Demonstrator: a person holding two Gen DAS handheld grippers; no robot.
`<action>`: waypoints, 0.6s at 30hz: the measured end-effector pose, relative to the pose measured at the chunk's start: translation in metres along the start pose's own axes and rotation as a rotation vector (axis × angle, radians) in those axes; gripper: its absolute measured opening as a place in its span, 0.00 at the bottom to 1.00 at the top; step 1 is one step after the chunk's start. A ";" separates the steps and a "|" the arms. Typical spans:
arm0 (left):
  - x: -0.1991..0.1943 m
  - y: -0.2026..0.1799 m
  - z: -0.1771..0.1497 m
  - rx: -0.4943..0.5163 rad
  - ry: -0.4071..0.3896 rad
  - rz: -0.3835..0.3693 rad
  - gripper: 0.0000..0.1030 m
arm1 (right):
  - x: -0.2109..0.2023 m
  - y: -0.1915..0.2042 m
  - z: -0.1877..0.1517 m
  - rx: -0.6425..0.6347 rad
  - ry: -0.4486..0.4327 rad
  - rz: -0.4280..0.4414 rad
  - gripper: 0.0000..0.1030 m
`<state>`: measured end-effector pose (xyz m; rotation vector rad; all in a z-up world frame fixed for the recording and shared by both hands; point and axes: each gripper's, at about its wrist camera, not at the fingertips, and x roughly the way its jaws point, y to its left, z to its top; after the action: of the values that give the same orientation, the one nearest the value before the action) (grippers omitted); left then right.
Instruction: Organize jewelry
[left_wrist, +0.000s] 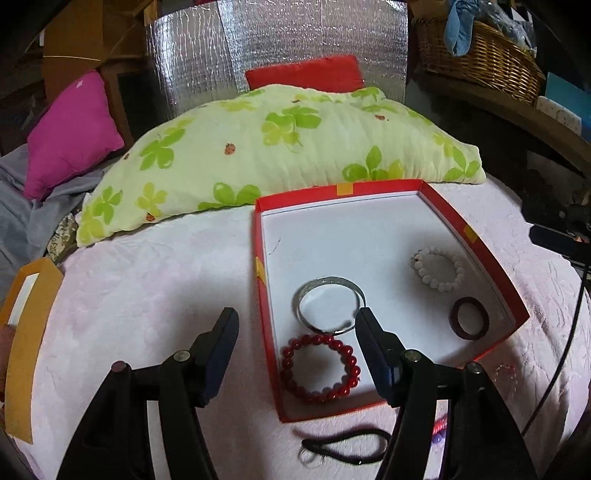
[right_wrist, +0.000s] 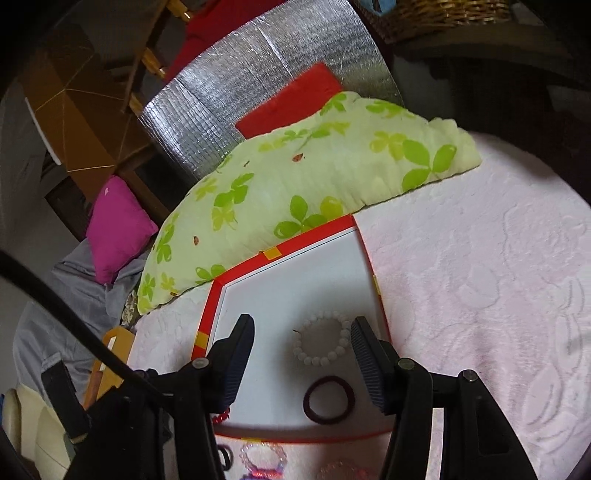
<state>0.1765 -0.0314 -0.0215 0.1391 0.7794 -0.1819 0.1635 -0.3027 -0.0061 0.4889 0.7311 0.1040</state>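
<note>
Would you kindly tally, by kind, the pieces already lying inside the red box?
Beaded bracelets: 2, red and white
Silver bangle: 1
Dark maroon ring-shaped band: 1
Total: 4 in the red box

Both grippers: black plastic frames w/ angular struts. Left gripper (left_wrist: 295, 325): fingers (left_wrist: 221, 347) w/ dark blue ribbed pads, round silver screw heads at pivots. Right gripper (right_wrist: 301, 332): same build, ribbed blue pads (right_wrist: 364, 365), silver pivot screws. Black cable (right_wrist: 74, 328) crosses right view.
</note>
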 end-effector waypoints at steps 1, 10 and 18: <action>-0.002 0.001 -0.001 -0.003 0.000 0.000 0.66 | -0.006 0.000 -0.002 -0.004 -0.009 0.003 0.57; -0.027 0.009 -0.021 -0.035 -0.004 -0.027 0.66 | -0.056 -0.021 -0.029 0.036 -0.013 0.034 0.57; -0.053 0.011 -0.055 -0.045 0.009 -0.040 0.66 | -0.082 -0.041 -0.063 0.073 0.021 0.052 0.57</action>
<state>0.1044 -0.0040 -0.0221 0.0815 0.7955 -0.2014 0.0579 -0.3357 -0.0151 0.5771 0.7449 0.1312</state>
